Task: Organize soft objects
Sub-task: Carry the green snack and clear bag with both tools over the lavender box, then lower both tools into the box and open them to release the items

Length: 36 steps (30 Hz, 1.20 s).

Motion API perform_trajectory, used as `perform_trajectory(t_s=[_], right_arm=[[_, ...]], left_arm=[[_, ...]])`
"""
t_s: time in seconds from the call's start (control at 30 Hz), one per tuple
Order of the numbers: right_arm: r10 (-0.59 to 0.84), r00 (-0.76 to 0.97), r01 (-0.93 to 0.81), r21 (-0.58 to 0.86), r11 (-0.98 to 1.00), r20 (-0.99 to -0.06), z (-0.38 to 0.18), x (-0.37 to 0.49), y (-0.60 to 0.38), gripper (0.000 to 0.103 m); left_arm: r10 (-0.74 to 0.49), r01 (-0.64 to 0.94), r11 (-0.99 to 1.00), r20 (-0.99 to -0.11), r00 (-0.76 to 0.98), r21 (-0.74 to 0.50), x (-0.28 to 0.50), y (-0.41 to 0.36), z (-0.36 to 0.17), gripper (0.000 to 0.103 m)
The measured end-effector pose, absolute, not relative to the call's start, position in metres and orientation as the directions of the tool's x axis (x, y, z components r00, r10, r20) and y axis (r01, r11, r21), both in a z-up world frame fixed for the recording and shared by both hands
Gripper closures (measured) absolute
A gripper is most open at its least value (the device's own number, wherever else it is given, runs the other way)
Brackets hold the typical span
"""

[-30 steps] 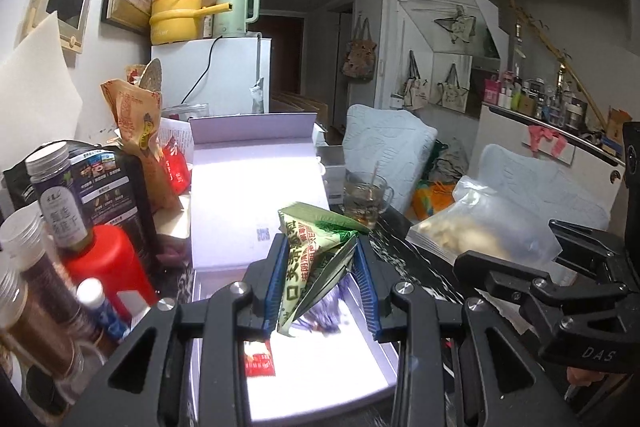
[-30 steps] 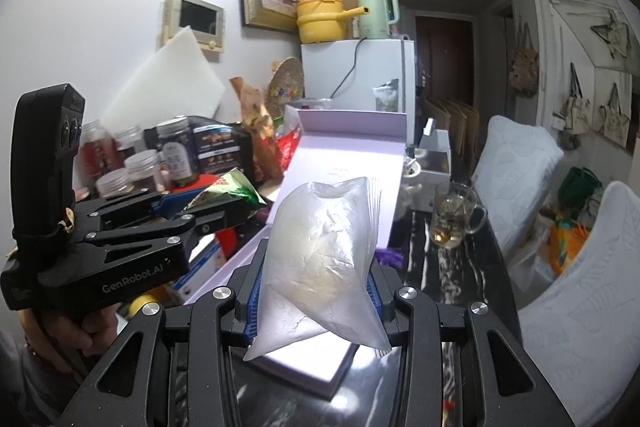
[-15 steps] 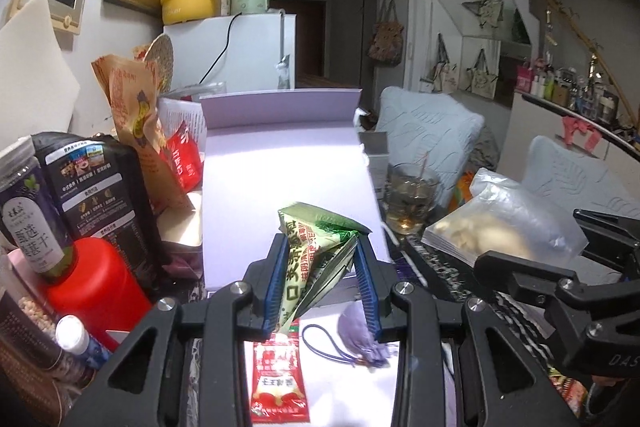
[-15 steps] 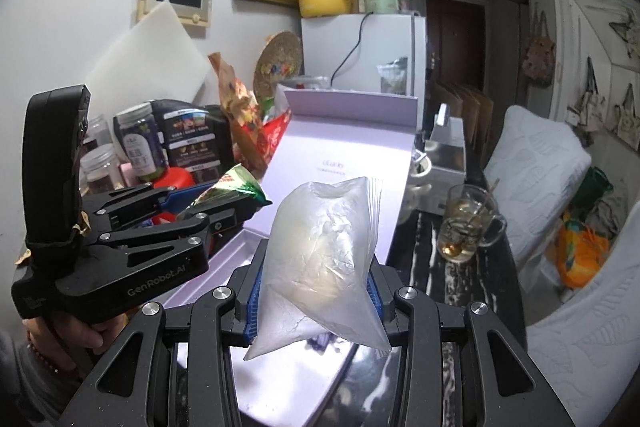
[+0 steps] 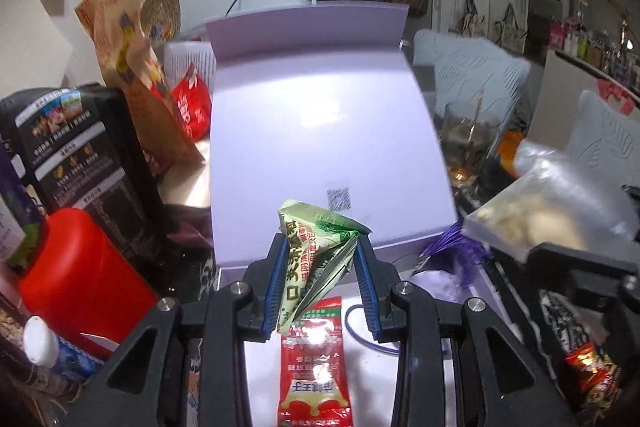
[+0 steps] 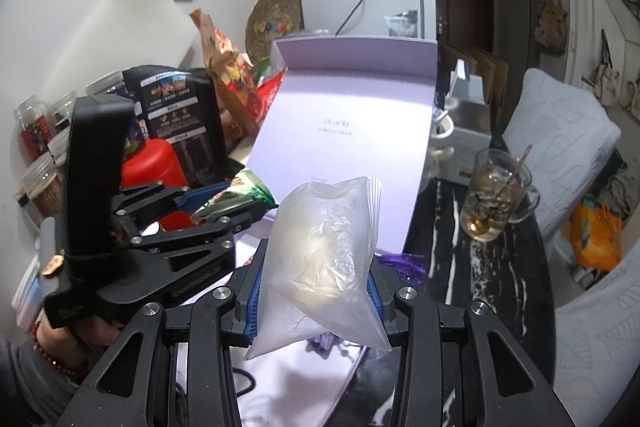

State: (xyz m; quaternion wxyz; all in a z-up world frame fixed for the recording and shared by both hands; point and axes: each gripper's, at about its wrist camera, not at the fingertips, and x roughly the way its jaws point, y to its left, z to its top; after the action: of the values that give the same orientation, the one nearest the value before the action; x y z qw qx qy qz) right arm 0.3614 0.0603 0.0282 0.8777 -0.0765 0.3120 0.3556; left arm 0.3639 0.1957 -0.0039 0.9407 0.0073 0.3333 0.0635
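Note:
My left gripper (image 5: 320,279) is shut on a crumpled green snack packet (image 5: 316,255), held above the open lavender box (image 5: 328,131). Under it a red sauce sachet (image 5: 314,367) lies on the box floor, beside a purple tasselled pouch (image 5: 448,259). My right gripper (image 6: 316,291) is shut on a clear plastic bag of pale contents (image 6: 324,259), also over the box (image 6: 352,131). In the right wrist view the left gripper (image 6: 224,205) with the green packet (image 6: 240,193) sits to the left, held by a person's hand (image 6: 80,339). The clear bag (image 5: 548,207) shows at the left view's right edge.
Left of the box stand a red container (image 5: 76,275), a black food bag (image 5: 72,151), jars and a brown snack bag (image 5: 132,67). A glass mug with a spoon (image 6: 496,199) stands on the dark marbled table (image 6: 480,307) to the right. A small fridge (image 6: 368,3) is behind.
Both grippers have moved forward and down toward the lavender box, each still shut on its load. The red sachet and purple pouch on the box floor have come into view under the left gripper.

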Motion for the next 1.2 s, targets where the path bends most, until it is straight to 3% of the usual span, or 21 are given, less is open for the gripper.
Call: perform_trajectory(t_s=[0.37,0.7,1.2], right_arm=[[0.541,0.522,-0.661,0.089,0.745,-0.659,0.007,0.377,0.074,0.063],[0.544,0.458,-0.655,0.147,0.741,-0.703,-0.008,0.394,0.079,0.063],[0.531,0.333,-0.634,0.232,0.738,-0.779,-0.042,0.427,0.087,0.063]], left_arm=[[0.177,-0.166,0.982,-0.743,0.645,0.091,0.387,0.208,-0.042,0.070],[0.144,-0.193,0.980,-0.852,0.504,0.052,0.404,0.219,-0.071,0.069],[0.162,-0.184,0.979,-0.865,0.474,0.082,0.412,0.205,-0.082,0.069]])
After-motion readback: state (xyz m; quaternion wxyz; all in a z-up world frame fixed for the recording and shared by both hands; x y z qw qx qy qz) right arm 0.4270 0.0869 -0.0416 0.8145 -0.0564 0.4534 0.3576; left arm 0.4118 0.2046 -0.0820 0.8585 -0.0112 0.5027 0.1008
